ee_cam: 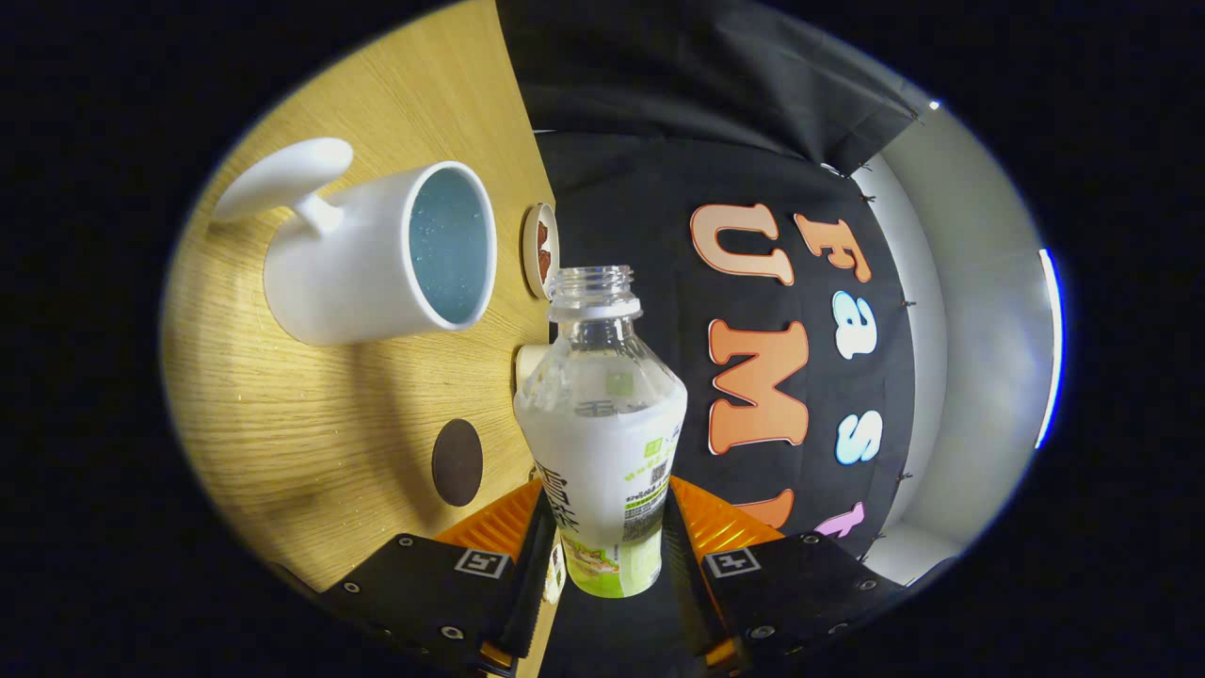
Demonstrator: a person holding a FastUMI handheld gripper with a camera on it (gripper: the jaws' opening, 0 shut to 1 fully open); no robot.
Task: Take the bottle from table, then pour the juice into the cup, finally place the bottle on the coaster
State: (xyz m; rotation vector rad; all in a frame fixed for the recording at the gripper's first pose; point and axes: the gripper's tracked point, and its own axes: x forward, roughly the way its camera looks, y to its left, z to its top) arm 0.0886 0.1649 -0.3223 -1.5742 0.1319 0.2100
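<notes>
Between the gripper [610, 541] fingers, an uncapped juice bottle [602, 424] is pinched at its labelled body and rolled toward the white mug [377, 254].

From left to right: the wooden table [282, 414] is seen turned on edge, the mug mouth faces the bottle neck for pouring, and the round coaster [540, 250] waits beyond it, unoccupied.

A clear bottle [602, 424] wears a white label with green patches and dark print. Beside the bottle, a white cup [377, 254] shows a pale blue speckled inside. The table [311, 405] is light wood grain, bearing a dark brown round coaster [457, 462].
</notes>
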